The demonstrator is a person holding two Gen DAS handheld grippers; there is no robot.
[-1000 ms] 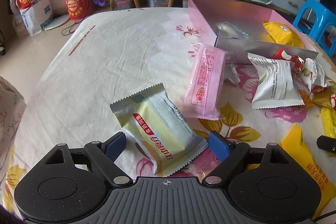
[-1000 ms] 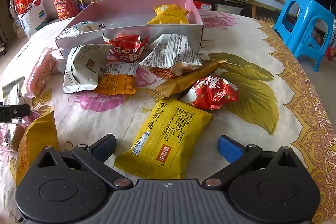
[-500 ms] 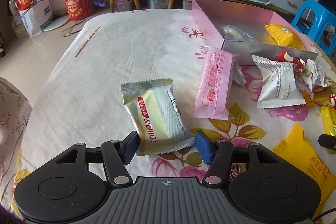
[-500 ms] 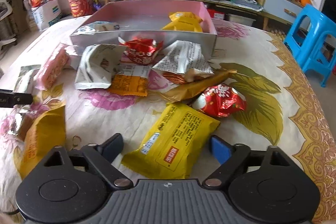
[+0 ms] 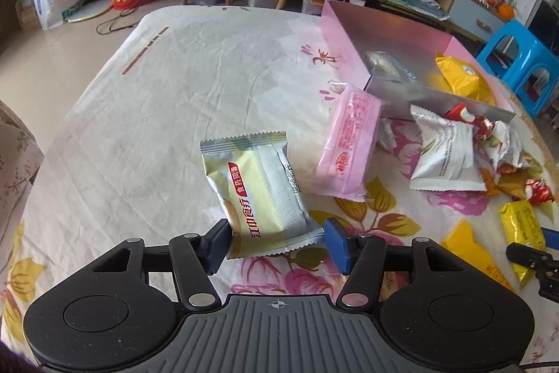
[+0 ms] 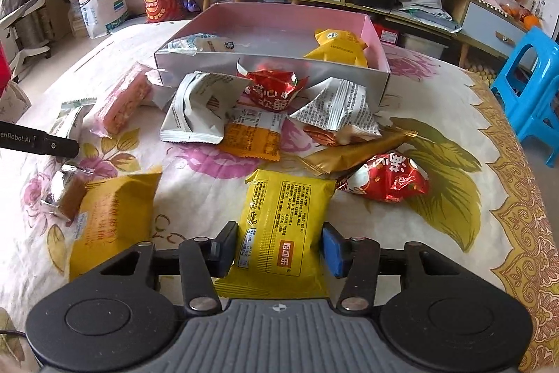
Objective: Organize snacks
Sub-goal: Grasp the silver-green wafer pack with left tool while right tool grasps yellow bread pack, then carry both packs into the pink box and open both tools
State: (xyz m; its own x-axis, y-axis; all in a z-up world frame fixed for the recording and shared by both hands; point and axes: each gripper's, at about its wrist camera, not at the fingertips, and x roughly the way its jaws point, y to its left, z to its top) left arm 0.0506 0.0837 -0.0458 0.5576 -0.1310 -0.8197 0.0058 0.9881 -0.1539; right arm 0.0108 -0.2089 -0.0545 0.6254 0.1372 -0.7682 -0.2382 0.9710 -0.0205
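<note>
Left gripper (image 5: 276, 242): closed in around the near end of the pale green-and-silver packet (image 5: 256, 194). The left pad touches the packet's edge and the right pad meets its crimped corner, so the packet is pinched.
Green-and-silver packet: seen lying on the floral tablecloth (image 5: 174, 86), its far end pointing away from the gripper and its near end between the pads.
Right gripper (image 6: 277, 249): jaws have just been closing – both pads are pressed against the sides of the yellow packet (image 6: 284, 229), which is gripped at its near end.
Yellow packet: held between the pads, with its far end near the red foil snack (image 6: 384, 179) and the gold wrapper (image 6: 353, 154).
Pink box (image 6: 272, 23): set open at the far side of the table. A yellow pouch (image 6: 337, 46) and a silver-blue packet (image 6: 199, 43) are seen inside it.
Pink packet (image 5: 349, 151): lying just beside the green-and-silver packet, near the box's front wall.
Loose pile: white, orange and red packets are heaped against the box front – several overlap.
Large yellow bag (image 6: 111, 219): lying to the left of the right gripper.
</note>
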